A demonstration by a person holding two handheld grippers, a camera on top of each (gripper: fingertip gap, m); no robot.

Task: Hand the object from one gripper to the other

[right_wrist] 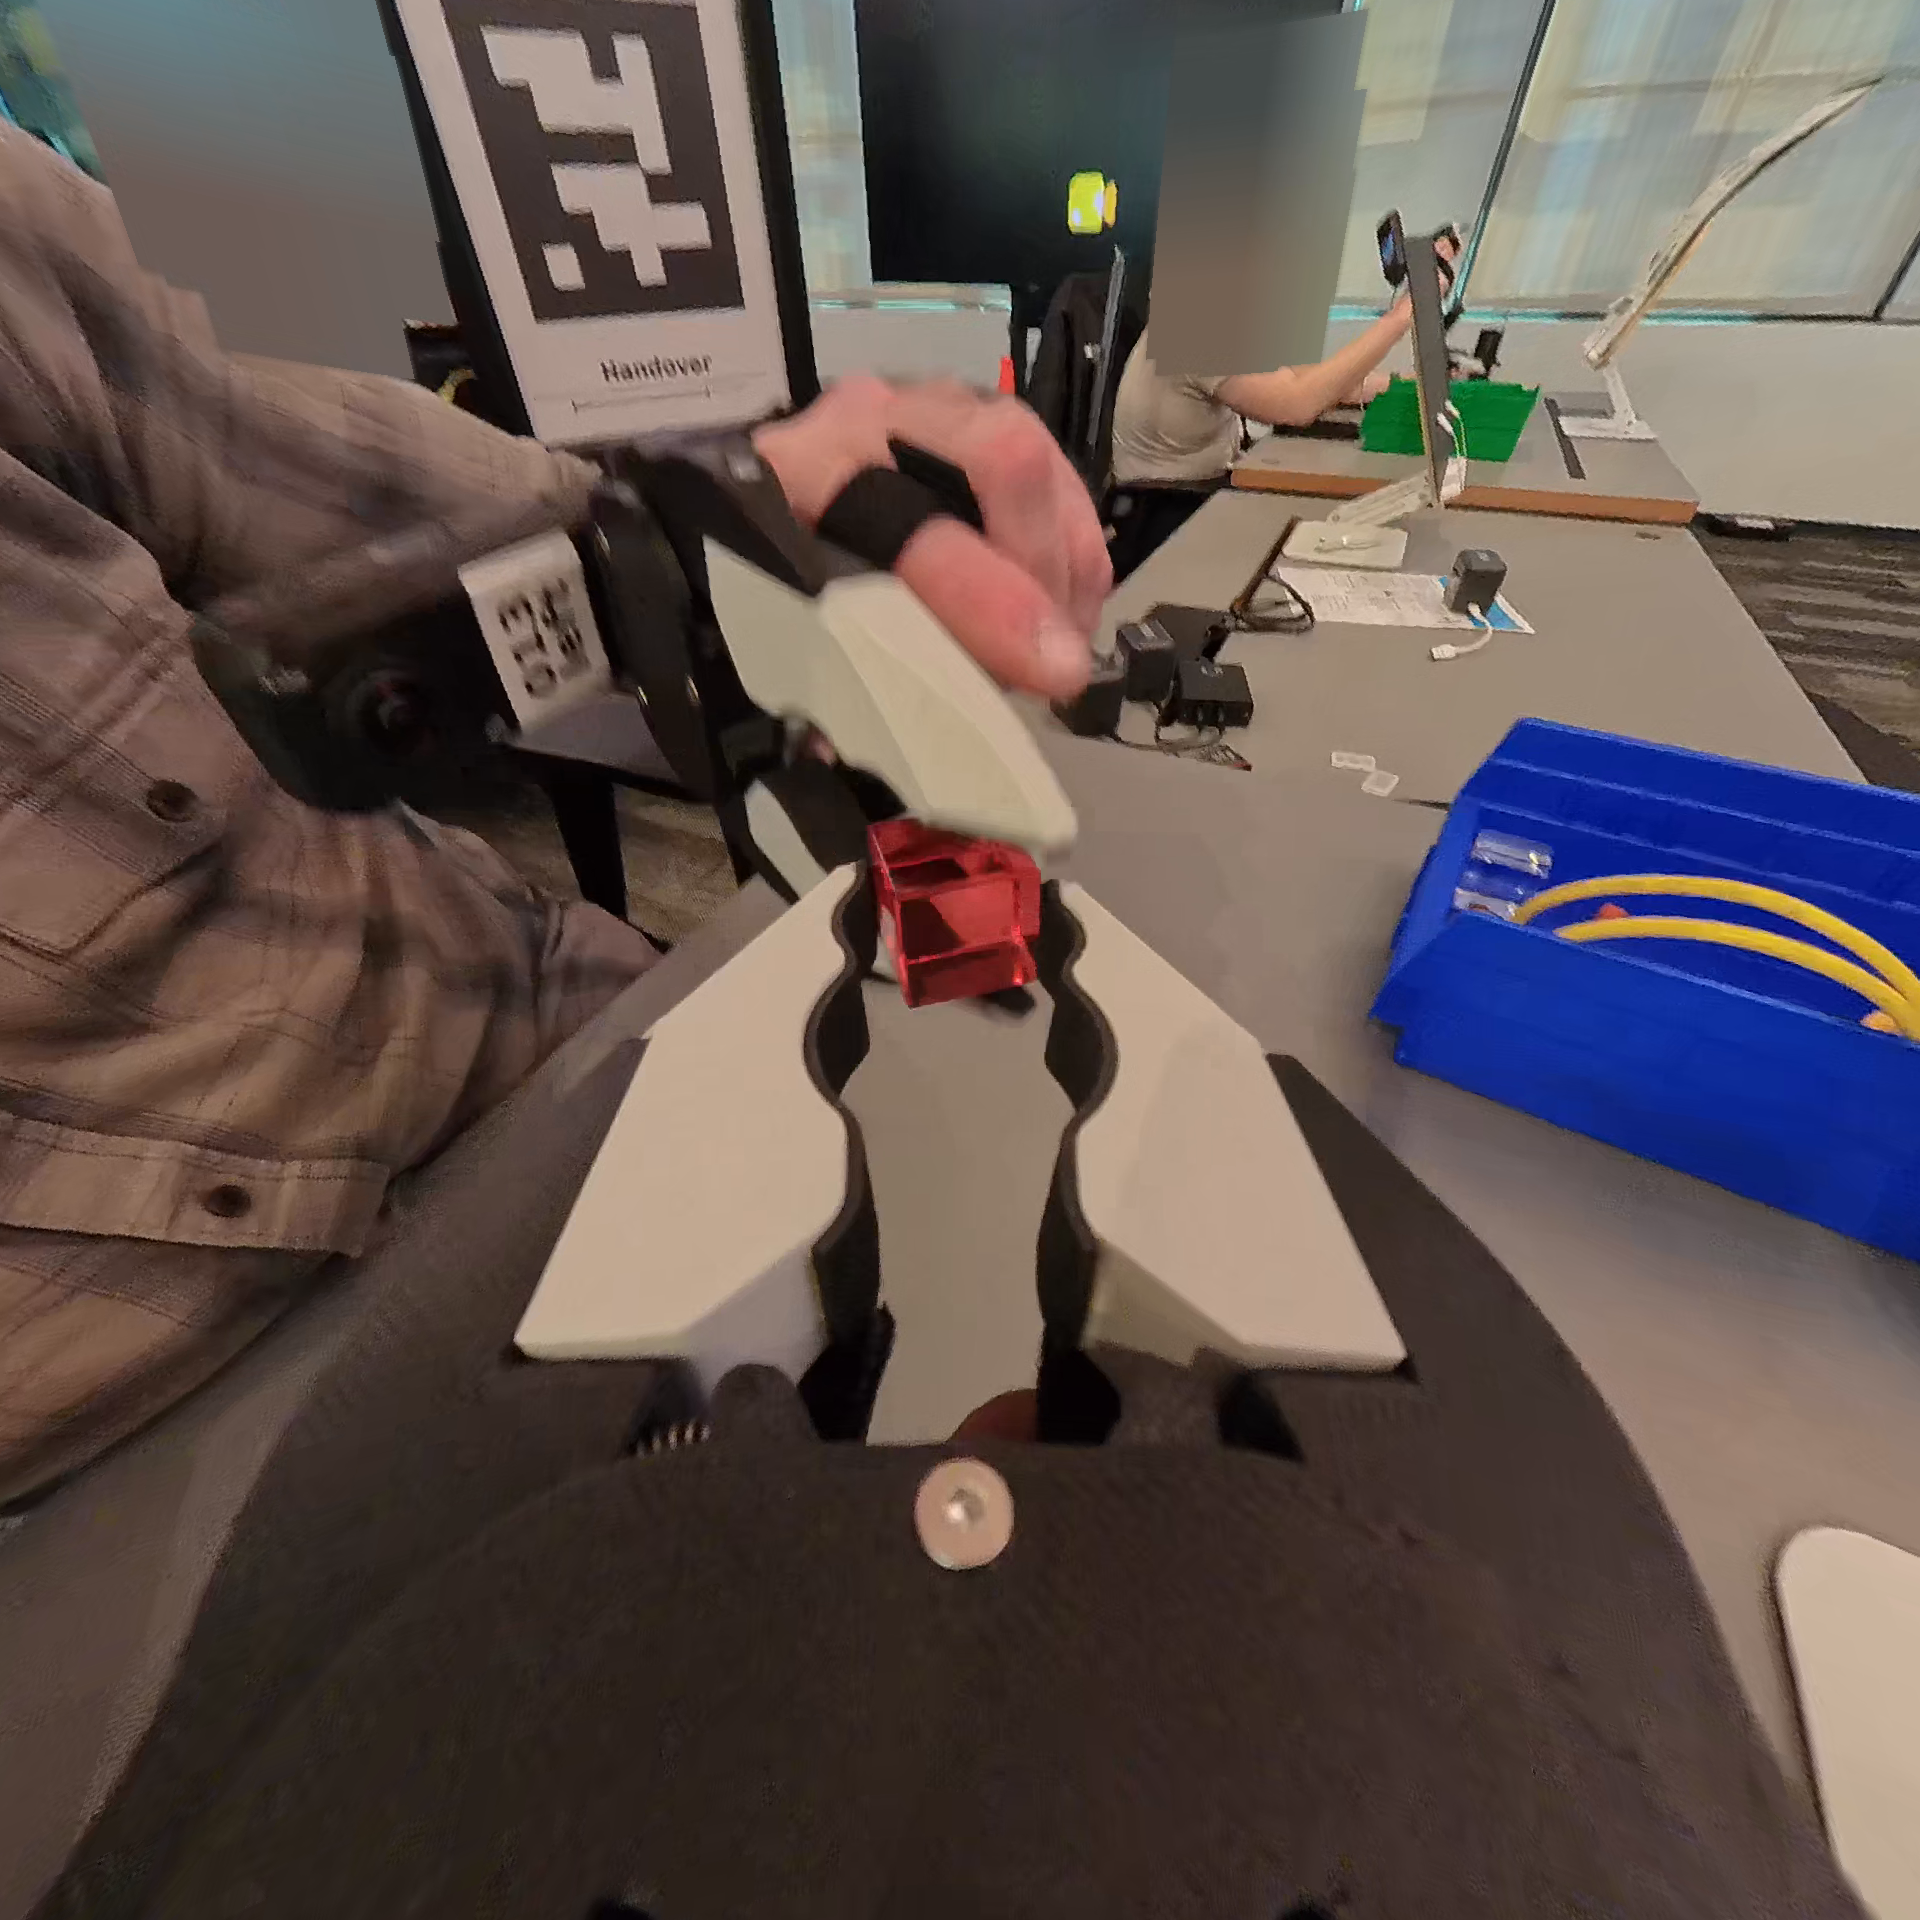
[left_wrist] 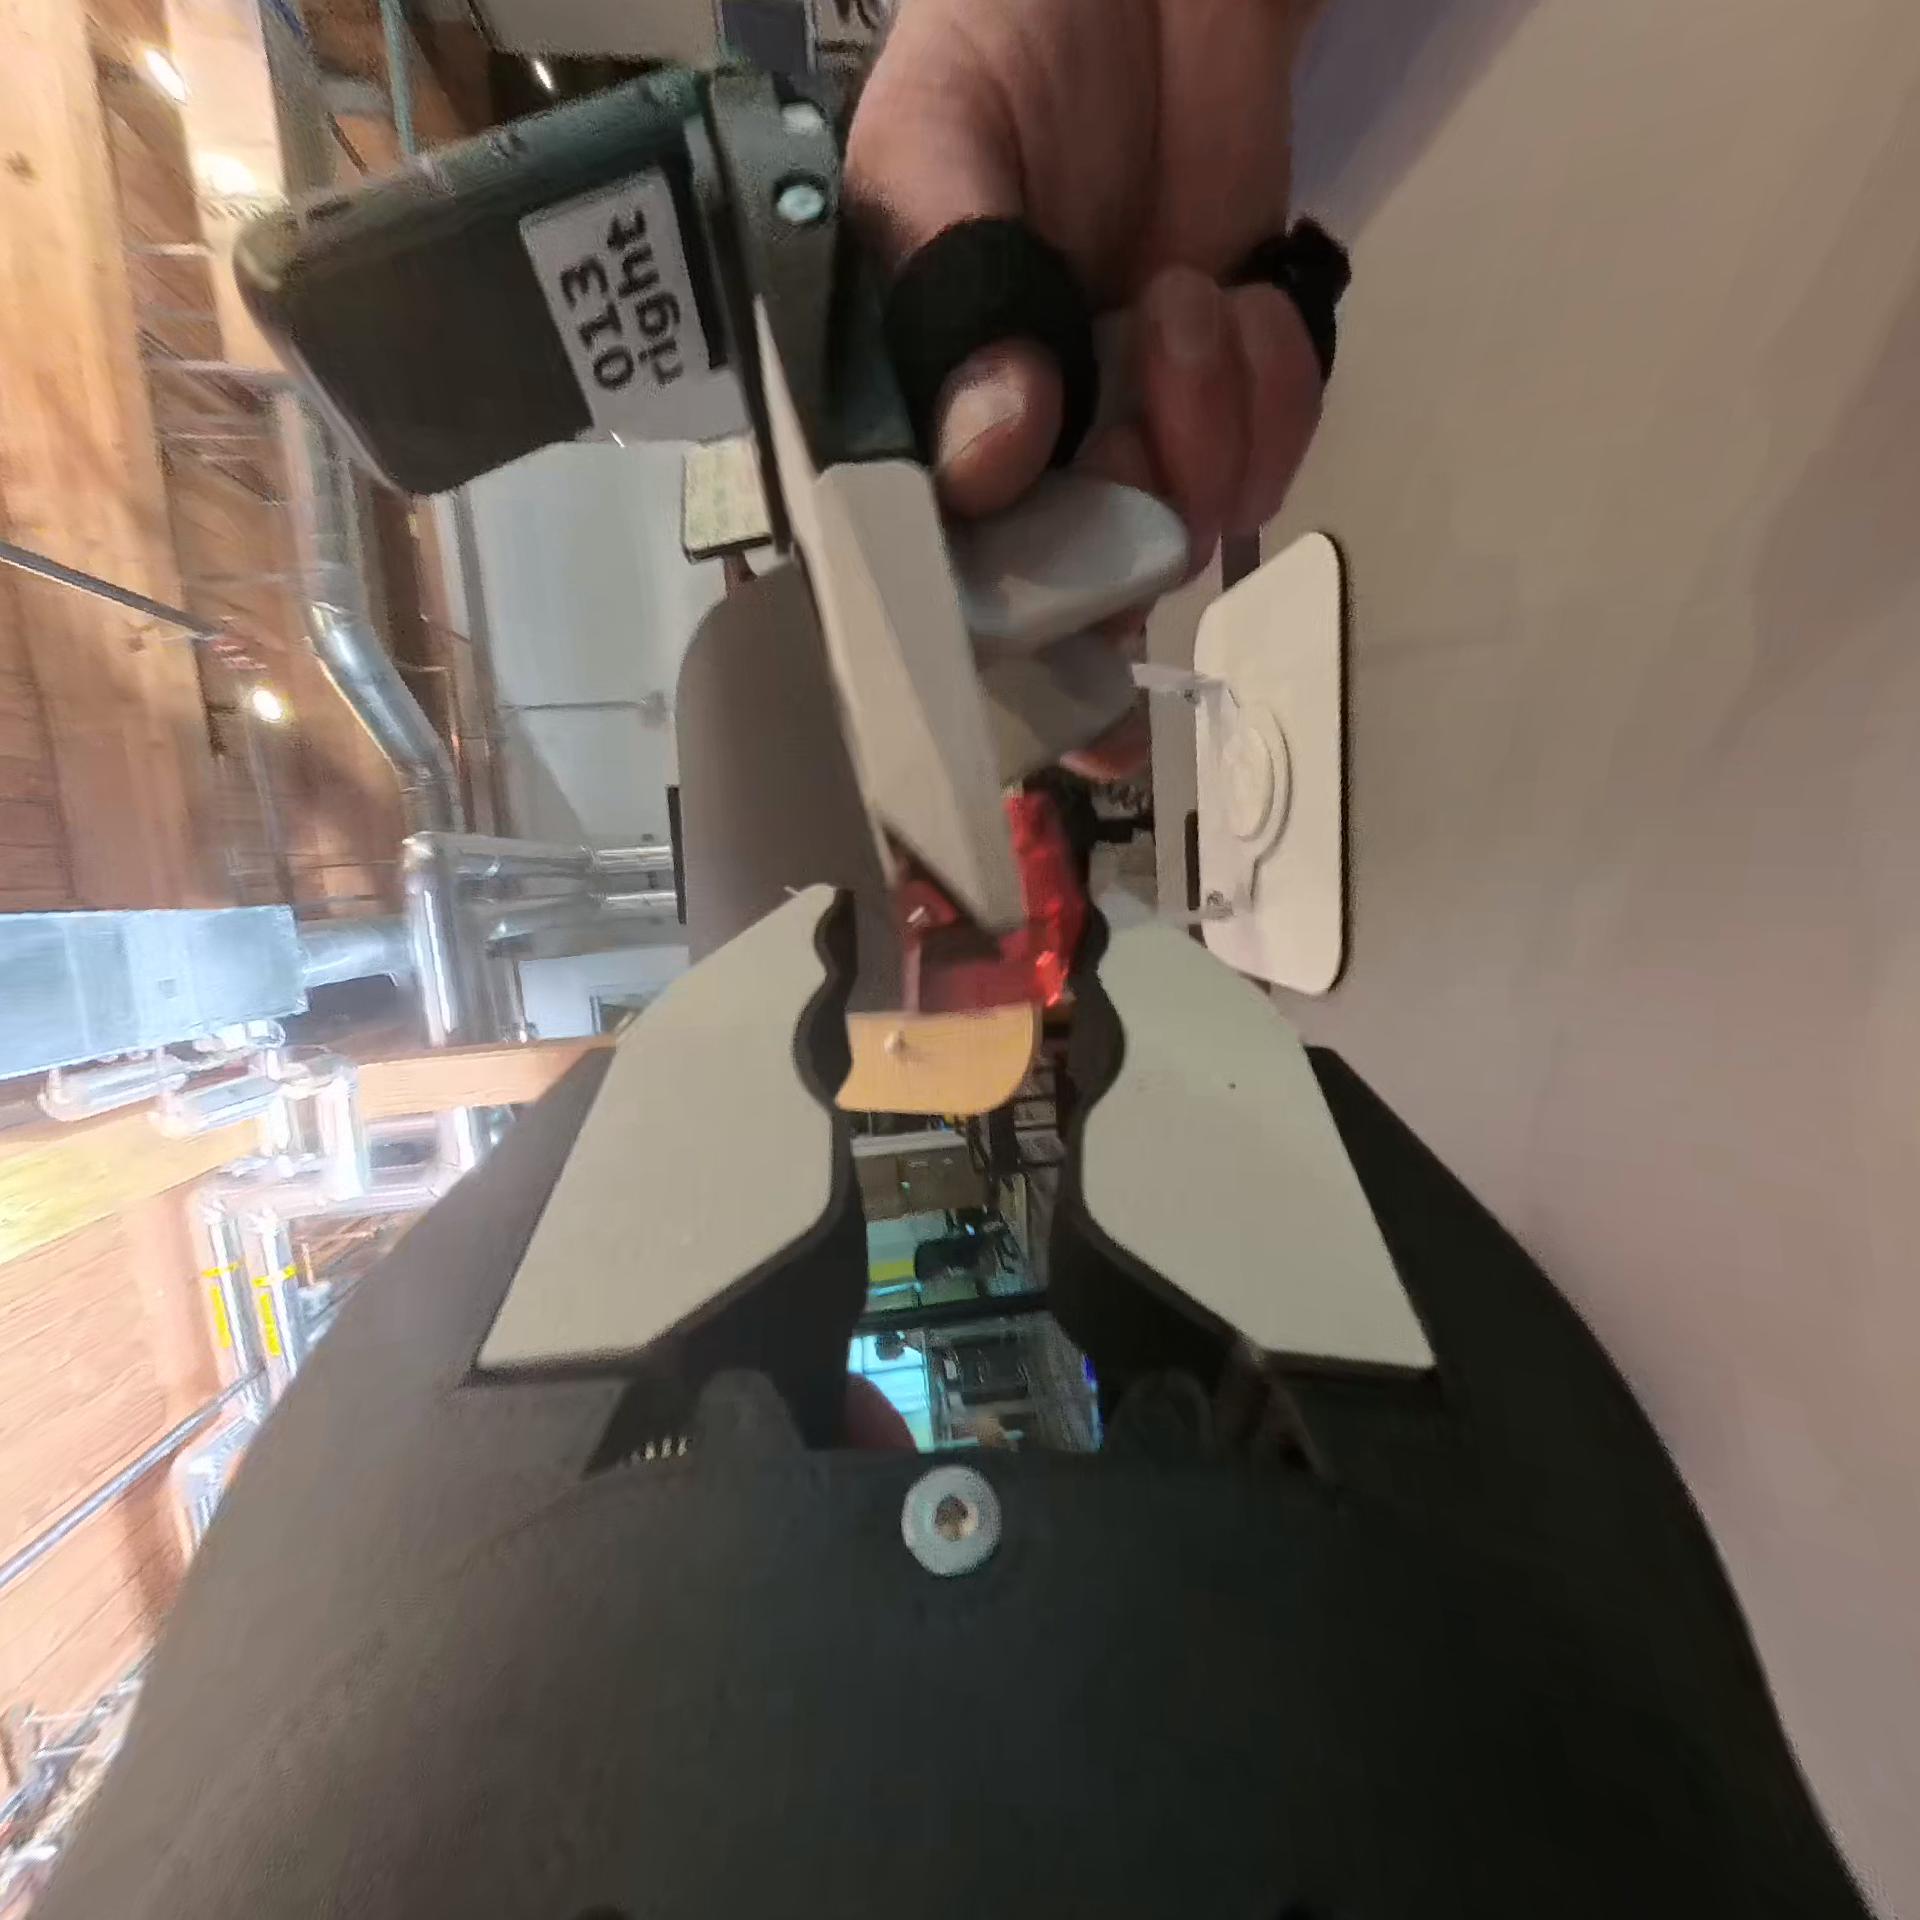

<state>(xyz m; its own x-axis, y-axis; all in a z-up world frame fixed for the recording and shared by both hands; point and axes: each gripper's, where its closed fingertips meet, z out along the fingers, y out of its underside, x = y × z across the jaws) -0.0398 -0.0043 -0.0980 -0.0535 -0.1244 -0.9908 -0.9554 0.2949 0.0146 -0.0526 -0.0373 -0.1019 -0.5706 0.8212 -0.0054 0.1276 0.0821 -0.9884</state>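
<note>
The red cube (right_wrist: 951,920) is in the air above the grey surface (right_wrist: 1299,935), caught where the two pairs of tongs meet.

In the right wrist view the right tongs (right_wrist: 951,904) reach forward with their white fingers narrowed. The cube sits between their very tips, and the dark wavy pads appear to touch it on both sides, so these tongs are pinching it. The left tongs (left_wrist: 966,966) come in from the upper left of that view, held by a hand (right_wrist: 935,520) with a black strap over one finger, at the end of a plaid sleeve (right_wrist: 208,727). One of their white fingers lies across the top of the cube and a dark part shows just under it.

In the left wrist view, which is turned on its side and blurred, the cube lies between the left tongs' tips, partly hidden behind a white finger of the right tongs. A little gap seems to show on one side, and I cannot tell whether the left tongs press on the cube or merely bracket it.

On the surface to the right stands a blue bin (right_wrist: 1558,1039) with yellow cables (right_wrist: 1714,904) in it, well apart from the cube. A black-and-white marker board (right_wrist: 603,187) stands behind the left hand.
</note>
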